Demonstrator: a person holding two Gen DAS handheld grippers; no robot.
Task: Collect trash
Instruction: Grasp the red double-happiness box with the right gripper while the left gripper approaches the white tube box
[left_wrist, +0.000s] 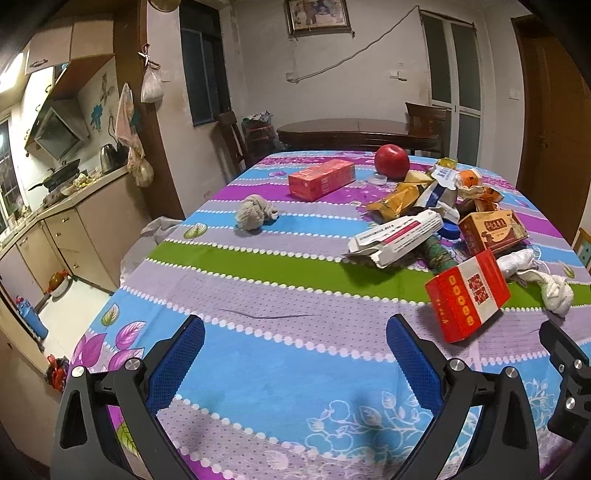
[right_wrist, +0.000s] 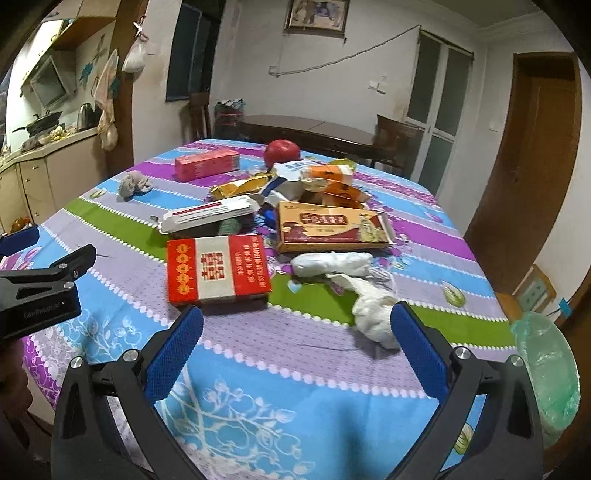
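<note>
A pile of trash lies on the striped tablecloth (left_wrist: 258, 354): a red and white box (left_wrist: 467, 293) (right_wrist: 218, 269), a brown box (right_wrist: 332, 227), a white torn carton (left_wrist: 399, 236) (right_wrist: 210, 216), crumpled white tissue (right_wrist: 369, 306) (left_wrist: 554, 291) and yellow wrappers (left_wrist: 399, 199). My left gripper (left_wrist: 295, 365) is open and empty, low over the cloth, left of the red and white box. My right gripper (right_wrist: 297, 354) is open and empty, just in front of the red and white box and the tissue.
A red apple (left_wrist: 391, 161) (right_wrist: 282, 151), a pink box (left_wrist: 321, 179) (right_wrist: 207, 164) and a grey fuzzy lump (left_wrist: 255, 214) (right_wrist: 133, 184) lie farther back. A bin lined with a green bag (right_wrist: 546, 376) stands off the table's right edge. Kitchen counter at left.
</note>
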